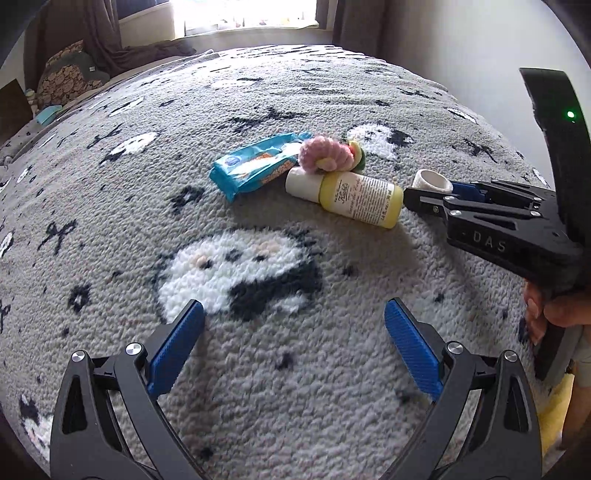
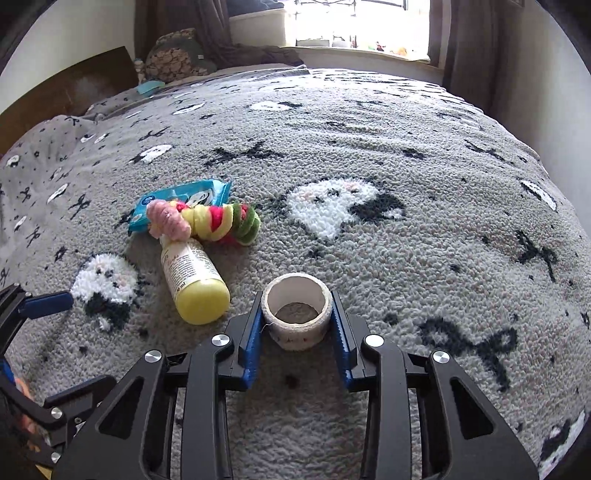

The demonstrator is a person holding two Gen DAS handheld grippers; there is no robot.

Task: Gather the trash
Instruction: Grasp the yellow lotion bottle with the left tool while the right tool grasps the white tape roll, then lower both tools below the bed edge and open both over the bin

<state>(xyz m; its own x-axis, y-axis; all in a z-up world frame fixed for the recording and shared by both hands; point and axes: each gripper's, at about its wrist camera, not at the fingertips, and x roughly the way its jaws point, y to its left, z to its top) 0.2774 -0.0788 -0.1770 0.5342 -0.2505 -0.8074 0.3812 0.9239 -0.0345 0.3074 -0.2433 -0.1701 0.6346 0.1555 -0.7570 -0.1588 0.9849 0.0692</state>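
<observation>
A white tape roll (image 2: 297,314) sits between the blue pads of my right gripper (image 2: 297,321), which is shut on it, on the grey patterned blanket (image 2: 406,166). In the left wrist view the roll (image 1: 431,181) shows at the tip of the right gripper (image 1: 430,194). A yellow lotion bottle (image 2: 194,282) (image 1: 358,199), a blue wipes packet (image 2: 181,203) (image 1: 258,166) and a pink-yellow-green plush toy (image 2: 207,221) (image 1: 328,153) lie together to the left of the roll. My left gripper (image 1: 293,328) is open and empty, above the blanket in front of these things.
The blanket covers a bed; pillows (image 2: 177,55) and a wooden headboard (image 2: 66,88) are at the far left. A window (image 2: 362,22) with dark curtains is behind the bed. A wall (image 1: 461,48) runs along the far right side.
</observation>
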